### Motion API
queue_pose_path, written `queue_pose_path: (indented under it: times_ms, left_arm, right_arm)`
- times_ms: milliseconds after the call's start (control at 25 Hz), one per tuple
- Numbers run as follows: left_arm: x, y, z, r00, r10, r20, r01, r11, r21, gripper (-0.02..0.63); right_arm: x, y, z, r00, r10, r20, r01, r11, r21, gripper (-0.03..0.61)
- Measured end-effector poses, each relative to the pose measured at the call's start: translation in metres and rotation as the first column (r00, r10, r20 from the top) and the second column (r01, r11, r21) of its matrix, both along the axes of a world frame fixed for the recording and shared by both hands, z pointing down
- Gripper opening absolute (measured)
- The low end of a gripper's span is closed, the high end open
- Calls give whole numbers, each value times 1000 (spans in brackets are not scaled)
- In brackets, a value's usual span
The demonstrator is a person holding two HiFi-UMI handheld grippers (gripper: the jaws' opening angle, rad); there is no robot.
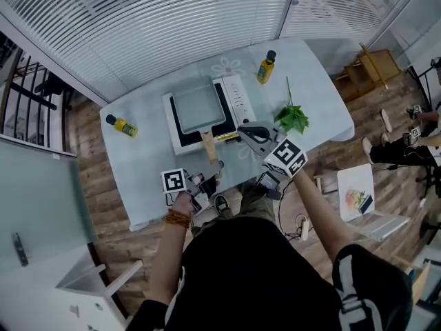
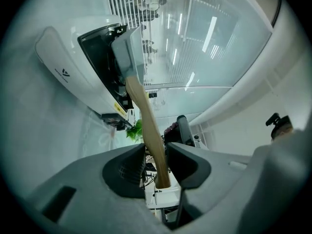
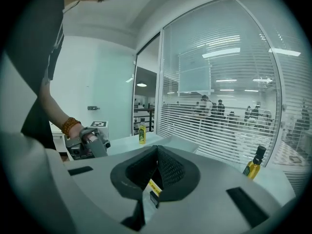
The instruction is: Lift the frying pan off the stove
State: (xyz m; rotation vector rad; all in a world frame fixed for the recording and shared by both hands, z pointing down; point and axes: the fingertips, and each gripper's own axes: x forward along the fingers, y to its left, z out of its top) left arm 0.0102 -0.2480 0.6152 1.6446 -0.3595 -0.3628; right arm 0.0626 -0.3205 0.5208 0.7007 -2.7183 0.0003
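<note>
Bright, even, cool-tinted light — shadows faint and soft. Ceiling strip lights [image 3: 222, 52] glare white among blinds [image 3: 214, 106]; streaky reflections on glass [image 2: 209, 28]. Both gripper views heavy fisheye, black vignette at corners, straight lines bowed. Nearest foreground slightly soft. Head view sharp, edges stretched.

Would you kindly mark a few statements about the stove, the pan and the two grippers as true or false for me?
1. The frying pan sits on the stove. True.
2. The pan's wooden handle stands between the left gripper's jaws. True.
3. The right gripper's jaws are wide apart. False: they are together, with nothing held.
4. Three yellow bottles stand on the table. False: only two yellow bottles, one on each side of the stove.
5. The green leaves lie in the pan. False: they lie on the table, right of the stove.
</note>
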Motion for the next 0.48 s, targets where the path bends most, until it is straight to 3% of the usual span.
queue_pose_path:
  times_ms: [280, 480]
  left_arm:
    - [0, -2, 2, 999, 24, -49, -26, 999, -29, 130]
    - [3, -1, -1, 996, 32, -83, -36, 998, -44, 120]
  right_arm:
    - [-4, -8, 24, 998, 16, 64, -4, 984, -178, 2]
    - [-13, -12, 45, 990, 27, 141, 26, 932, -363, 2]
